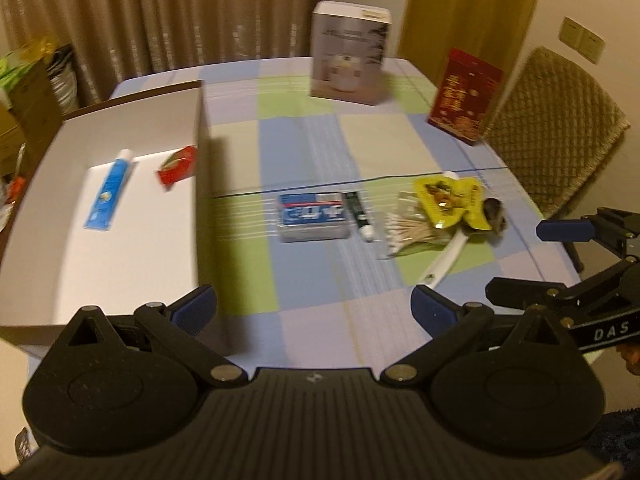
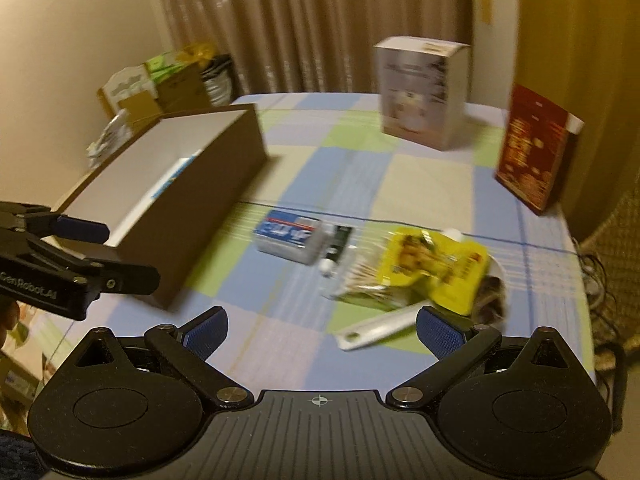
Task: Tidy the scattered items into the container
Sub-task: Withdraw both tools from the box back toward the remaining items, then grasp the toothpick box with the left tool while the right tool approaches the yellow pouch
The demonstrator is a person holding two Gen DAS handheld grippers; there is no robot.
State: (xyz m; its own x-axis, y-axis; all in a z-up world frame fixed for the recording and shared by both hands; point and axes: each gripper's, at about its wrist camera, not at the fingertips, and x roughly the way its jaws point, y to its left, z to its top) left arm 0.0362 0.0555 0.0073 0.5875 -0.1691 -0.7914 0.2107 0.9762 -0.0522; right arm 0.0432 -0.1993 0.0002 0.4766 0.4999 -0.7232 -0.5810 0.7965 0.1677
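Yellow pouch (image 2: 436, 268) ahead, right gripper (image 2: 320, 332) jaws apart

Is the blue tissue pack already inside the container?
No: in the left wrist view the blue tissue pack lies on the tablecloth outside the container, which holds only a blue tube and a red packet.

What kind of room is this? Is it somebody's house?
Most likely a home dining room. A checked tablecloth covers the table, long curtains hang behind it, and a chair with a woven cover stands at the side. Boxes are piled in the corner.
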